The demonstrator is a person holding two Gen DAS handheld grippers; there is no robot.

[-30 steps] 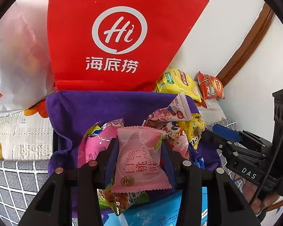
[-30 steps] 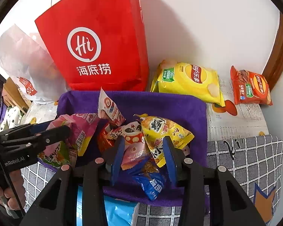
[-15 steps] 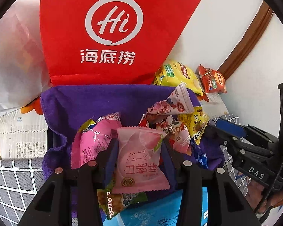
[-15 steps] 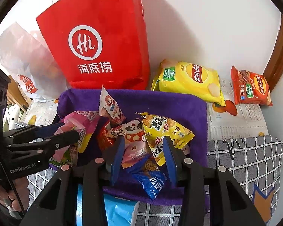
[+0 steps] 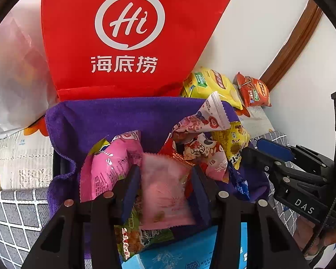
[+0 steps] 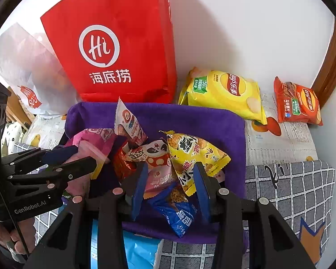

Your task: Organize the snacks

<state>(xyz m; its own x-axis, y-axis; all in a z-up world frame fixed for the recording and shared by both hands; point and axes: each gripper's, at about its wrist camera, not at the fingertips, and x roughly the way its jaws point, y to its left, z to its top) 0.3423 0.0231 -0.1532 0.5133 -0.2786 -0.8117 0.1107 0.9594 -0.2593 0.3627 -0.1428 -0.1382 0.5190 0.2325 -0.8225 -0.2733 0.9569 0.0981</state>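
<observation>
A purple cloth-lined basket [image 5: 114, 116] holds a heap of small snack packets. My left gripper [image 5: 164, 172] is over its near left side, shut on a pale pink peach packet [image 5: 165, 190]. That packet looks blurred while the fingers stay sharp. The right wrist view shows the left gripper [image 6: 78, 157] with the pink packet [image 6: 90, 149] at its tips. My right gripper [image 6: 170, 170] stands open over the heap's right side. A yellow packet [image 6: 190, 150] and a pink one [image 6: 156, 179] show between its fingers, and I see no pad pressing on them.
A red paper bag [image 5: 127, 33] stands against the wall behind the basket, beside a white plastic bag [image 6: 22, 67]. A yellow chips bag [image 6: 224, 92] and an orange-red one [image 6: 298, 103] lie at the back right. A blue pack [image 5: 181, 253] lies in front.
The left gripper has edged slightly farther over the basket with the pink packet, which now looks blurred. The right gripper has not moved.
</observation>
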